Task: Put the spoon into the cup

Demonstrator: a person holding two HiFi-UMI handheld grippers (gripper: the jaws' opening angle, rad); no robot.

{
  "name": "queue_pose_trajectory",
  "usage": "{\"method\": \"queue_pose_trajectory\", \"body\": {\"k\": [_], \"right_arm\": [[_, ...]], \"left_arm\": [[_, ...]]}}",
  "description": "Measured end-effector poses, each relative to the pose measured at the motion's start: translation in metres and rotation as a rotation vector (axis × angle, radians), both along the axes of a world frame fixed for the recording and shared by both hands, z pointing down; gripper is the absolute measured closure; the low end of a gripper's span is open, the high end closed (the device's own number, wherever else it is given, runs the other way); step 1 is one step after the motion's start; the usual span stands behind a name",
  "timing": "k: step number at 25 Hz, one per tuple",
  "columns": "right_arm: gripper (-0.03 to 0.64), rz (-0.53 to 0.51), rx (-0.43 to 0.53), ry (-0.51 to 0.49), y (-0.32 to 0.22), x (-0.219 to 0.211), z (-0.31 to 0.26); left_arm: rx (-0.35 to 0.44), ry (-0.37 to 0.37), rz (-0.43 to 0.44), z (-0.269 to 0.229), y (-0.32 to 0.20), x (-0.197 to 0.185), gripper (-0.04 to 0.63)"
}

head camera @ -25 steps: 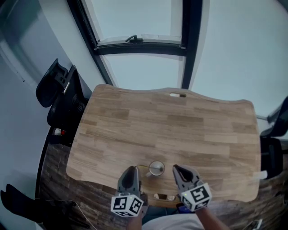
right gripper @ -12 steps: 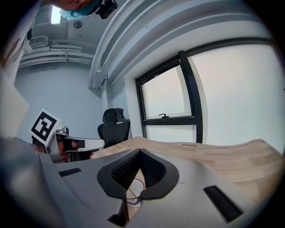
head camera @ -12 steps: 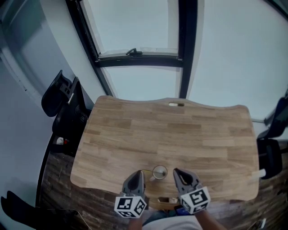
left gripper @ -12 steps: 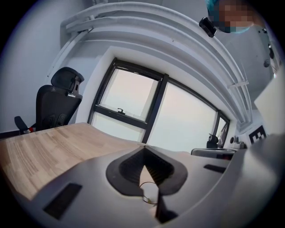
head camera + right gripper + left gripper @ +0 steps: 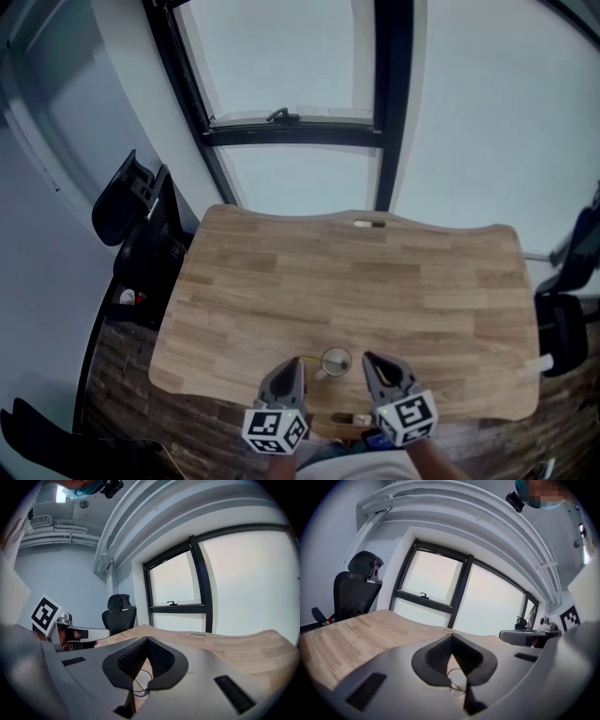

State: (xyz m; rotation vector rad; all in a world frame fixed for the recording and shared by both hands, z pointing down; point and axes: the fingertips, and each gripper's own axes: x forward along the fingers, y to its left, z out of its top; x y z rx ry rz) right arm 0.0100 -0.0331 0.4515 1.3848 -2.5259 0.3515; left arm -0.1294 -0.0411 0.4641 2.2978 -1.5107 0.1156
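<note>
Cup (image 5: 335, 360) at 6 o'clock edge of table (image 5: 375, 281); left gripper (image 5: 291, 367) at its 8, right gripper (image 5: 373, 364) at its 4, both closed, empty; we judge slow withdrawal safest.

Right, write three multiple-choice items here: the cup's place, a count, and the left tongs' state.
1. Where on the light wooden table stands the small pale round cup? A. far edge B. near edge, between the left gripper and the right gripper C. left corner
2. How many cups are on the table? A. one B. two C. three
3. The left gripper's tongs are: A. wide apart B. clamped on the cup C. shut together
Key: 1 B, the head view shows it between both grippers; 2 A, only one shows; 3 C, their tips meet in the left gripper view.
</note>
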Motion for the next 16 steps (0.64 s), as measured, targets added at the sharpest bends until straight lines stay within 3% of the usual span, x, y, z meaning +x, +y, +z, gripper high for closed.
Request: {"method": "queue_pose_trajectory", "body": {"k": [16], "right_arm": [[0.620,0.024,0.015,0.008,-0.0035,0.0036,-0.0052]], "left_arm": [[0.000,0.034,0.016,0.0000,-0.0049,-0.0020,0.594]]}}
